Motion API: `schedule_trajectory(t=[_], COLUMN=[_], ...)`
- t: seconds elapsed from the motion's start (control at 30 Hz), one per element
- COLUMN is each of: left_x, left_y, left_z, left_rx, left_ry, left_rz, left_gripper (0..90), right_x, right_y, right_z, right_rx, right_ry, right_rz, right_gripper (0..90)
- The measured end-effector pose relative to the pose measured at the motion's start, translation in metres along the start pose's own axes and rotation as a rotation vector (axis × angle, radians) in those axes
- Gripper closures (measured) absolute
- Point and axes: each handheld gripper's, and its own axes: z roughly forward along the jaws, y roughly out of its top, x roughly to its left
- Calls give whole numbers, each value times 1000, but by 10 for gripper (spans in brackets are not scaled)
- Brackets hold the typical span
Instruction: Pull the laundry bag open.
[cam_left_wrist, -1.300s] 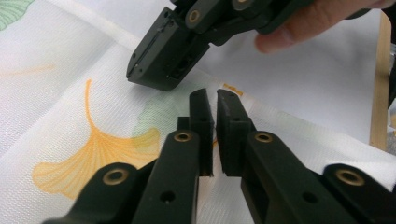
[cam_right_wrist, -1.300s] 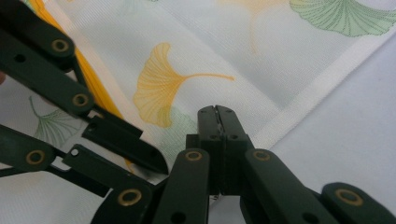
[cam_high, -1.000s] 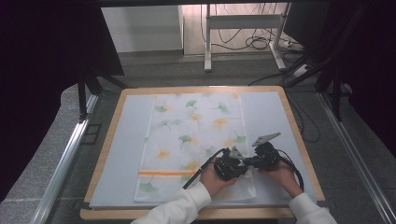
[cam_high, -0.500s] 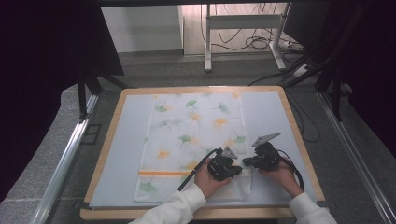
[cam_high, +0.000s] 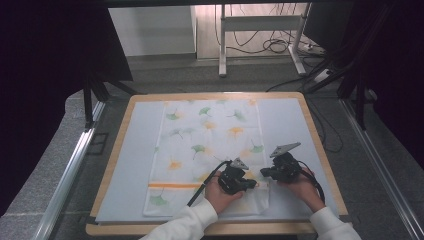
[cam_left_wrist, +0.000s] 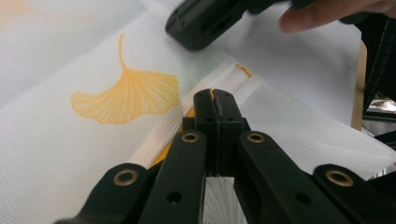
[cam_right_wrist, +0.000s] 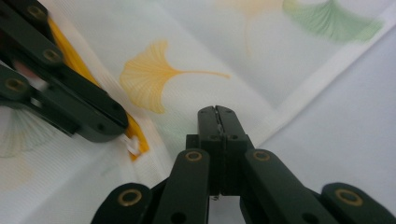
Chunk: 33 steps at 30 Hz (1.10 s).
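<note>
Two grippers we hold, left gripper (cam_high: 253, 184) & right gripper (cam_high: 263, 173), both clenched w/ nothing between, tips near on the leaf-print cloth (cam_high: 210, 135), blue mat (cam_high: 135, 150) beneath.

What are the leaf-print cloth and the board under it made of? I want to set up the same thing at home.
The cloth looks like thin woven cotton, matte: the left gripper view shows a fine grid weave, and it creases softly. The board seems to be pale wood at its rim, judging by the tan edge. A smooth, pale blue-grey sheet covers it, perhaps plastic or paper; the look leaves that open.
</note>
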Motion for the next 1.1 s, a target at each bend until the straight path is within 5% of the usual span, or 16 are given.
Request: schedule_trajectory(t=[0.1,0.37,0.43,0.6,1.1], left_x=[0,-1,-1,-4,5], left_y=[1,2,2,1,-8], left_z=[1,2,2,2,-10], left_rx=[1,-1,1,10,4], left_ry=[0,0,2,28,28], left_rz=[5,2,2,12,-25], left_gripper=[900,900,900,900,900], right_x=[9,30,30,24,26], right_y=[3,-14,-16,-21,-25], right_z=[-9,-15,-10,-6,-7], right_rx=[-2,53,84,76,62], right_ry=[1,39,7,36,19], right_rz=[-25,7,18,113,104], right_gripper=[897,896,896,899,900])
